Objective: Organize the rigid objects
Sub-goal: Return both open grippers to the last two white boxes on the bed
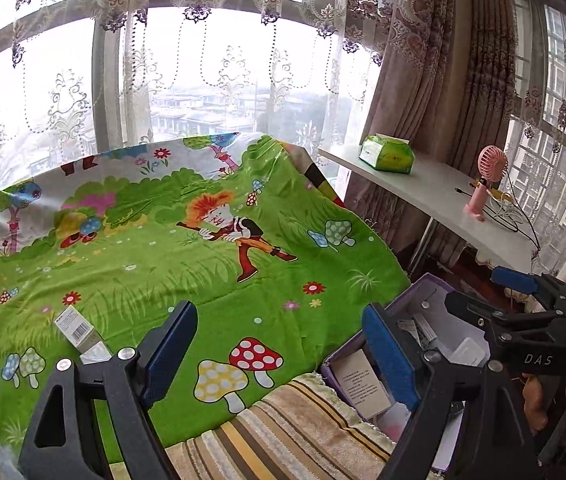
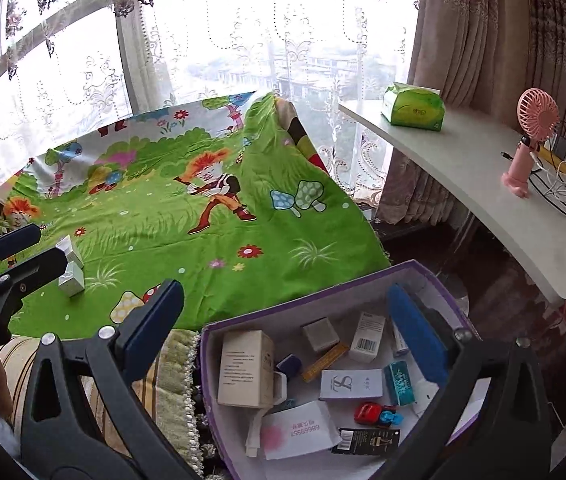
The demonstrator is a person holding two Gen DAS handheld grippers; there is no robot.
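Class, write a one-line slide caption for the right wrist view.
Open right hand-held gripper above purple box of small cartons beside cartoon cloth.

A green tissue pack (image 2: 413, 107) and pink fan (image 2: 531, 136) sit apart on the white shelf (image 2: 463, 168).

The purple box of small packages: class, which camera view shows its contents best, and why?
The right wrist view. It looks down into the purple box, so the cartons and a red toy car inside are clear. In the left wrist view the same box is largely blocked by both tools, showing only a few items.
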